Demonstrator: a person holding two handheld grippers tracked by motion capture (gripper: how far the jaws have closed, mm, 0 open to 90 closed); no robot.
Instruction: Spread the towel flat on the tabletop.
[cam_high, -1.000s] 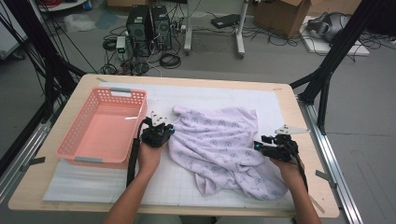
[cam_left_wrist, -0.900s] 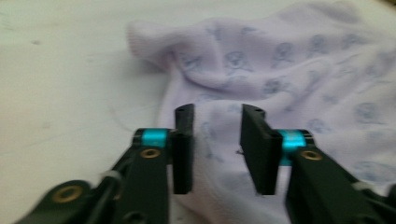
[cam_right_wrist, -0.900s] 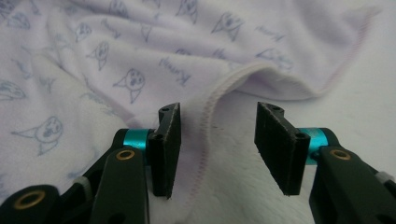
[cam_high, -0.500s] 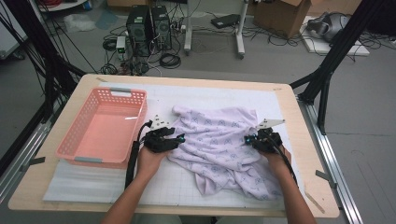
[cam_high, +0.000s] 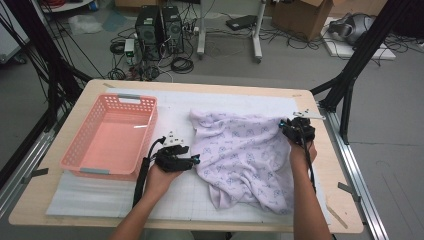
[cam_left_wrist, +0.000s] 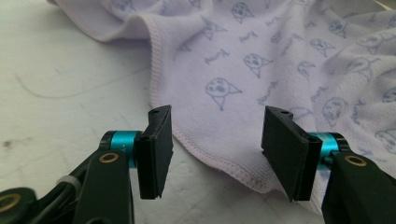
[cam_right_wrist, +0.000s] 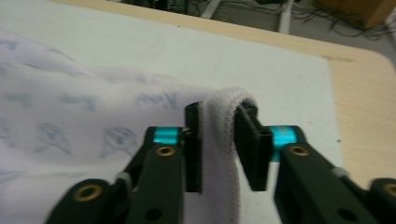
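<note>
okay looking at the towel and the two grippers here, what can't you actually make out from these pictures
- Right gripper, right gripper view: blur hides whether both pads press the folded towel edge or one stands off.
- Towel's underside and the mat beneath it, high view: covered by the cloth.
- Left gripper, left gripper view: its right jaw hides where the hem runs behind it.
- Basket near wall, high view: too small for detail.
</note>
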